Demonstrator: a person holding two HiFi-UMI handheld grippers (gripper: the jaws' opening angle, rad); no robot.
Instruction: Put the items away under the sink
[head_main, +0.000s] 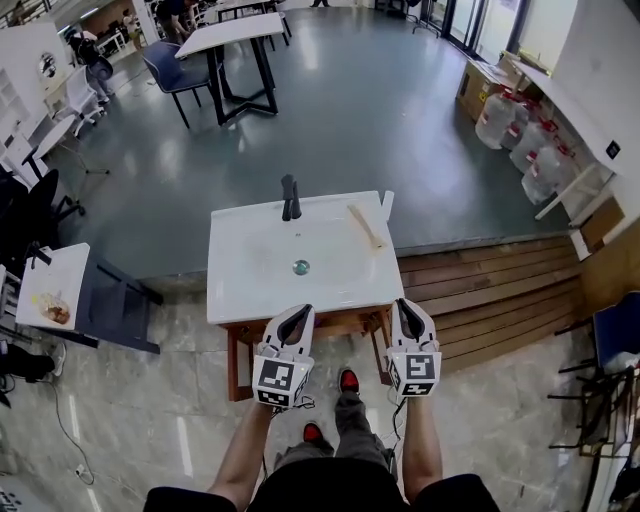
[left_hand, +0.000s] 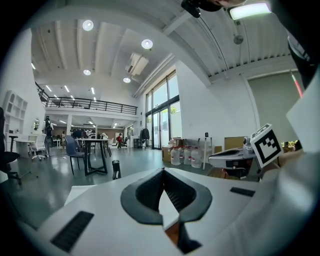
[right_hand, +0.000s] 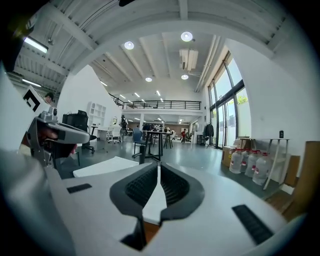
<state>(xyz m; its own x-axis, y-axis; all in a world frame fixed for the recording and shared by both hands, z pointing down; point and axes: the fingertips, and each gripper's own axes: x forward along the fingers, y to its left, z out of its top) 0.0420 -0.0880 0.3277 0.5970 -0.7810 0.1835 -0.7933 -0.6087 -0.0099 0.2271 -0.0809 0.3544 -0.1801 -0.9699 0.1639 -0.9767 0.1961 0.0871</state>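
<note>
A white sink (head_main: 240, 290) with a black faucet (head_main: 290, 197) and a drain (head_main: 301, 267) sits on a wooden stand in the head view. A light wooden tool (head_main: 366, 227) lies on its right side, and a small white item (head_main: 387, 205) stands at the back right corner. My left gripper (head_main: 297, 312) hovers at the sink's front edge, jaws together with nothing between them (left_hand: 163, 172). My right gripper (head_main: 403, 305) is level with it at the front right corner, also shut and empty (right_hand: 158, 167). The space under the sink is hidden from every view.
Wooden steps (head_main: 490, 290) run right of the sink. Several water jugs (head_main: 520, 135) stand at the far right wall. A black table with a blue chair (head_main: 235, 60) is far behind. A small white side table (head_main: 55, 285) stands left. The person's feet are below the sink front.
</note>
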